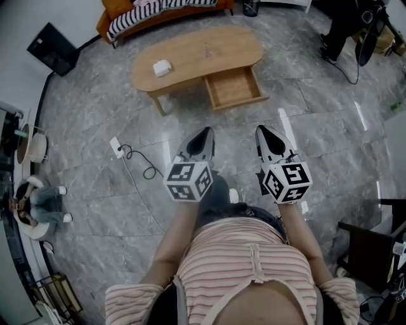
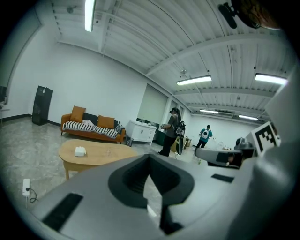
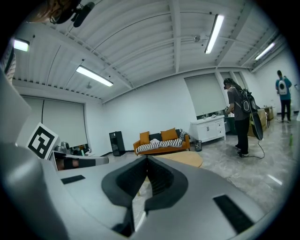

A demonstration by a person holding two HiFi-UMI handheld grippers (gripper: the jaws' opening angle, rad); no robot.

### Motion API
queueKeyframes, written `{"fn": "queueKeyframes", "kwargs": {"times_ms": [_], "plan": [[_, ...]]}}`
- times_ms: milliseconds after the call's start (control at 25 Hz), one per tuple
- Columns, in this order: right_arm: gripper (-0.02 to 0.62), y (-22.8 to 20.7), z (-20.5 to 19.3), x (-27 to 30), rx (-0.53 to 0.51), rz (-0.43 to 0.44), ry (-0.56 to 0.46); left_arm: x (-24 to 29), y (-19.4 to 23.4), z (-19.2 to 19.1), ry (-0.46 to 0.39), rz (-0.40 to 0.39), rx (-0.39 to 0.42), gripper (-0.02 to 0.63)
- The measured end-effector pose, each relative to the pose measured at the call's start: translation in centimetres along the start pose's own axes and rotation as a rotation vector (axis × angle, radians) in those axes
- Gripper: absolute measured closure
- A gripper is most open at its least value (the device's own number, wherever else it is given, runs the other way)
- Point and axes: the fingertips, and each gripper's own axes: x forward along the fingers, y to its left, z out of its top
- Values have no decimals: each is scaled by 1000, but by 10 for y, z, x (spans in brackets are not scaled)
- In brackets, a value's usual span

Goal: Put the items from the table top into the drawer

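I have both tongs clenched on nothing: left gripper (image 1: 205, 131) and right gripper (image 1: 262, 131). The white box (image 1: 162, 67) sits on the table (image 1: 219, 46) well ahead, off to the left of my left gripper, so that hand is nearer. The open drawer (image 1: 233, 89) lies straight ahead, between the two.

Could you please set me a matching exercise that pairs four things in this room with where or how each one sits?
Things:
1. small white box
2. wooden drawer
3. white power strip
4. orange sofa

Places or states:
A. lying on the grey floor
B. pulled open
C. resting on the oval wooden table
D. draped with a striped blanket

Pairs: 1-C, 2-B, 3-A, 4-D
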Motion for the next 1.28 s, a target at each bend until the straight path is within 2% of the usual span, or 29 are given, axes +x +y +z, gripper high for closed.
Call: {"fn": "queueKeyframes", "kwargs": {"times_ms": [400, 760, 1000, 1280], "plan": [[586, -52, 8, 10, 22, -102, 5, 31, 29, 17, -30, 54, -32, 592], [586, -113, 4, 53, 43, -141, 58, 118, 51, 26, -7, 51, -59, 592], [586, -177, 16, 110, 57, -108, 106, 206, 65, 25, 49, 82, -99, 592], [586, -228, 24, 219, 61, -40, 200, 296, 122, 28, 114, 175, -157, 592]]}}
